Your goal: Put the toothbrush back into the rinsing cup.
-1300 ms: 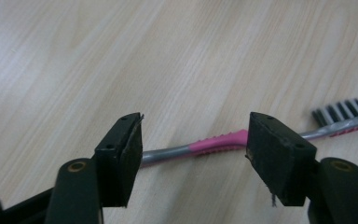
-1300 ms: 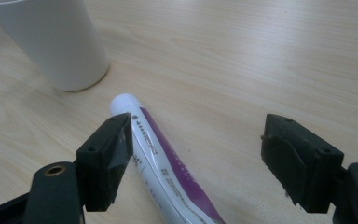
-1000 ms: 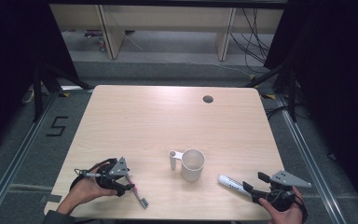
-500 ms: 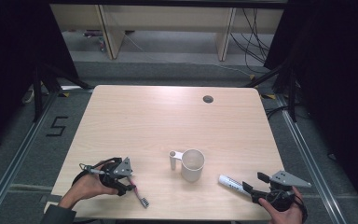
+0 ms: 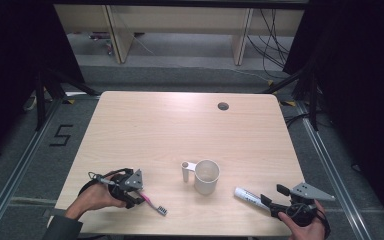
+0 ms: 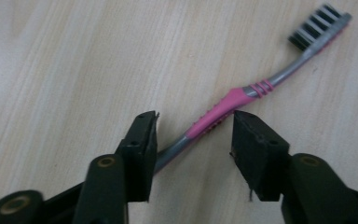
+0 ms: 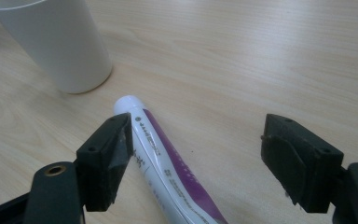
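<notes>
The cup [image 5: 206, 176] stood upright near the front middle of the worktop [image 5: 180, 125], and everything else lay around it. Its handle [image 5: 185, 171] pointed away from the right gripper, toward the left side.

The toothbrush [image 5: 152, 204] lay flat on the wood, a little way left of the cup and nearer the front edge, its bristle head pointing toward the cup's side. The left gripper [image 5: 139, 198] sat low over the handle end. In the left gripper view the toothbrush [image 6: 242, 95] ran slantwise between the fingers [image 6: 142, 149], which were parted on either side of the pink grip and not pressing it.

The toothpaste [image 5: 250, 195] lay flat just right of the cup, cap end nearest it. The right gripper [image 5: 271, 206] was at the tube's far end from the cup. In the right gripper view the fingers [image 7: 107, 161] were spread wide, the toothpaste [image 7: 168, 172] lying close against the left one; whether they touched I could not tell.
</notes>
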Motion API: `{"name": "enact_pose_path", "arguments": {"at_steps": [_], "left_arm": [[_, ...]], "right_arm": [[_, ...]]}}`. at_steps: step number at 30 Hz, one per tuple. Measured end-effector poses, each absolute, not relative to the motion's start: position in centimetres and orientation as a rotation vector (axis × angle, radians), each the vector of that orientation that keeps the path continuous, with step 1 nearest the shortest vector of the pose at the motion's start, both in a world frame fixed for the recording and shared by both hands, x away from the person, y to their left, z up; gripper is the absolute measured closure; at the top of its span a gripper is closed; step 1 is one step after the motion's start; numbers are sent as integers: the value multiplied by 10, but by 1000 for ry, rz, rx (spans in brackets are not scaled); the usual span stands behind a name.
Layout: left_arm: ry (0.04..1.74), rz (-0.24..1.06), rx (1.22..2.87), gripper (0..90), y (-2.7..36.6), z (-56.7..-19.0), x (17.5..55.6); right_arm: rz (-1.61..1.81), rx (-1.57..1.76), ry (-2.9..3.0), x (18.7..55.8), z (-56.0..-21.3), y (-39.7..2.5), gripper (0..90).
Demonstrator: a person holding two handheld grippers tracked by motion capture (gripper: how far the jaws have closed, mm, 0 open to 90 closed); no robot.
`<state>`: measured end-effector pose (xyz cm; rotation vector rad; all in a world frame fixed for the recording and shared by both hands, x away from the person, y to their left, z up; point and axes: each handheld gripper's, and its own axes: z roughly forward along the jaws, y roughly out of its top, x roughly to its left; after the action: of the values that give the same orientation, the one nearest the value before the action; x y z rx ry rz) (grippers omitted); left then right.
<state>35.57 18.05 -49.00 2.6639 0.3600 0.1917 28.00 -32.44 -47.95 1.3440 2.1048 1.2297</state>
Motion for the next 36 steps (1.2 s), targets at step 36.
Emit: {"name": "enact_pose_path", "arguments": {"at_steps": [36], "left_arm": [[470, 78, 2927, 823, 147, -480, 350]], "right_arm": [[1246, 1307, 2131, 282, -480, -325, 269]]}}
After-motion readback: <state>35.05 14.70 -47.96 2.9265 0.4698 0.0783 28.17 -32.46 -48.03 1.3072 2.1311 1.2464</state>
